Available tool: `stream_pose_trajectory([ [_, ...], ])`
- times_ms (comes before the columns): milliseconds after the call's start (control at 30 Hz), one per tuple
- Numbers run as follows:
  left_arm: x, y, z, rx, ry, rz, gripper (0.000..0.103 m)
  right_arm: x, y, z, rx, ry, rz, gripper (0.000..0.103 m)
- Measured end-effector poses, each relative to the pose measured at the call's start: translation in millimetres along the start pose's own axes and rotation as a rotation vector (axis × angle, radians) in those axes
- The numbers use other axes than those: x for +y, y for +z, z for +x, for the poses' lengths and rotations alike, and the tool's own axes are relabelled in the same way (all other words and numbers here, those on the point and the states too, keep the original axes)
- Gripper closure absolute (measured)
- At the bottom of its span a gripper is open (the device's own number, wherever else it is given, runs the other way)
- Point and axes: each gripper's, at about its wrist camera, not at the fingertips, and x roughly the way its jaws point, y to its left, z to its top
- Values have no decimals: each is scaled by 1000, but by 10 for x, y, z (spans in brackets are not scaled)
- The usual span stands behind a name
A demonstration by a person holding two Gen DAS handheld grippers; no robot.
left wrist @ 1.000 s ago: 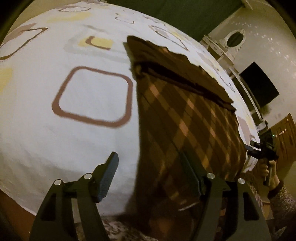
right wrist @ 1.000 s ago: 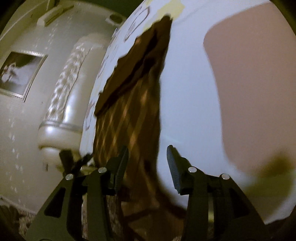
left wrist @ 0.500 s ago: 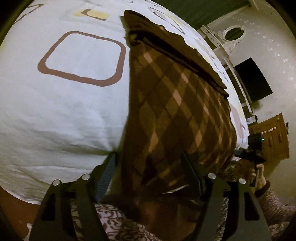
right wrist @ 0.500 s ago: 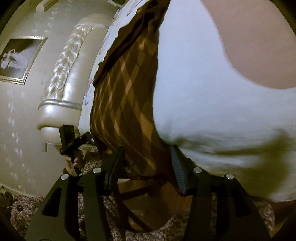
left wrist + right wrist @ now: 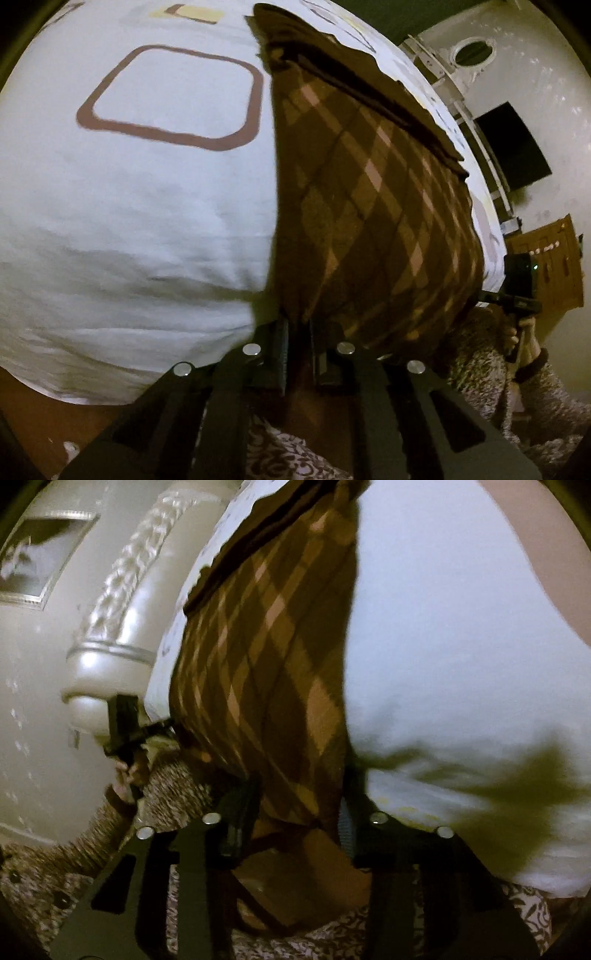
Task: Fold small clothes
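A brown plaid garment (image 5: 373, 192) lies flat on the white bed sheet (image 5: 140, 229), its near edge hanging over the bed's edge. My left gripper (image 5: 297, 332) is shut on the garment's near left corner. In the right wrist view the same garment (image 5: 266, 657) runs away from me. My right gripper (image 5: 295, 805) is open, its fingers on either side of the garment's near right corner. The right gripper also shows in the left wrist view (image 5: 519, 291), at the garment's far corner.
The sheet has brown and yellow square prints (image 5: 170, 96). A padded cream headboard (image 5: 122, 602) stands left of the bed in the right wrist view. A dark screen (image 5: 513, 147) and a wooden cabinet (image 5: 546, 266) are on the far wall. Patterned carpet (image 5: 314, 938) lies below.
Both grippers have come down to the garment's near edge. The left gripper has closed on the left corner. The right gripper's fingers now straddle the right corner.
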Motion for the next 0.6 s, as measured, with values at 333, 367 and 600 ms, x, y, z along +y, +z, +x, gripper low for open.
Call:
stream_pose_trajectory([
  [333, -105, 60, -132, -45, -77, 18, 95, 118, 21, -251, -104, 121, -10, 100],
  [367, -99, 84, -167, -58, -89, 7, 95, 131, 44, -278, -117, 137, -9, 100],
  [600, -50, 468, -356, -173, -166, -75, 95, 192, 255, -479, -215, 231, 5, 100],
])
